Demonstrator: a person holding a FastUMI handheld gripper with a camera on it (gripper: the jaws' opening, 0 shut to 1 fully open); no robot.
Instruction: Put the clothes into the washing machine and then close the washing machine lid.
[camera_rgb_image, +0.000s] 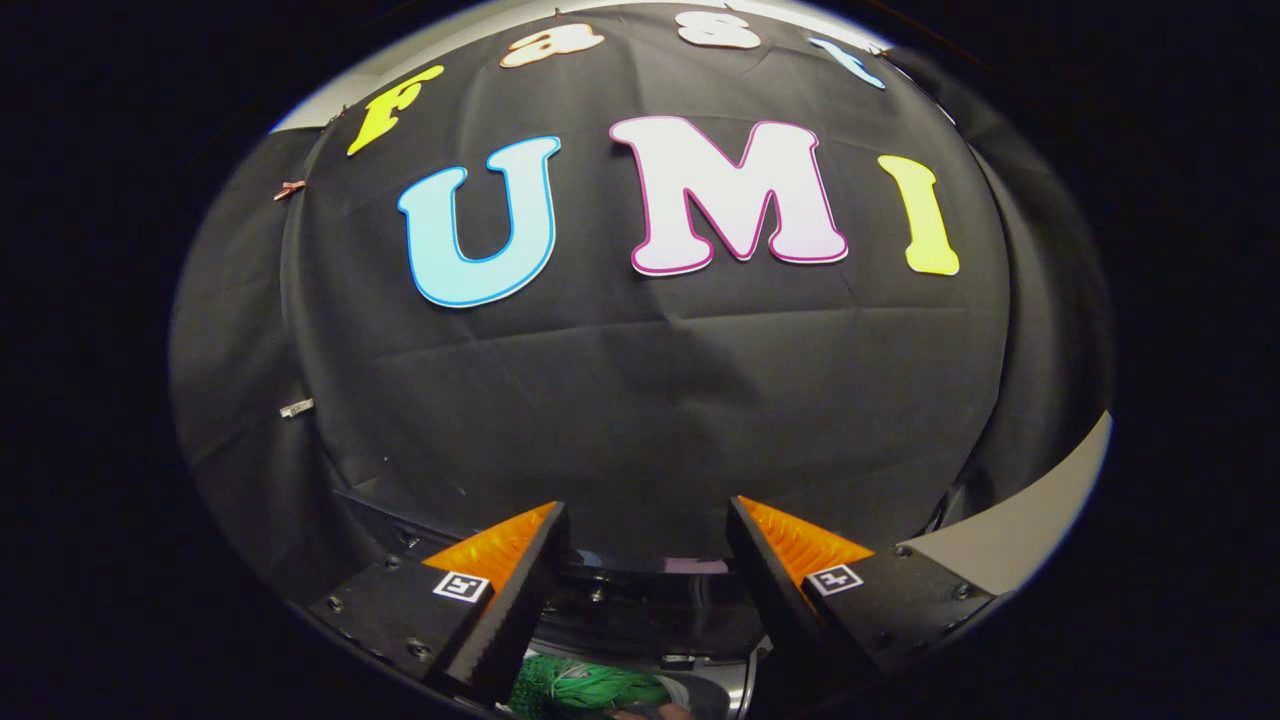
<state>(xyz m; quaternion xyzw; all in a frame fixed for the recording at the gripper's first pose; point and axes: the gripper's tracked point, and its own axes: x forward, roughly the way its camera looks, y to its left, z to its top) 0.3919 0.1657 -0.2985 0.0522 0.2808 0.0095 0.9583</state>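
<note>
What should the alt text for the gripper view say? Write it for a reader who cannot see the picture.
The gripper is open, its two fingers spread with nothing between them, aimed at the black cloth wall of the booth. Low between the fingers lies a bit of green fabric, with a dark curved machine edge just beyond it. A pale surface curves off beside one finger.
</note>
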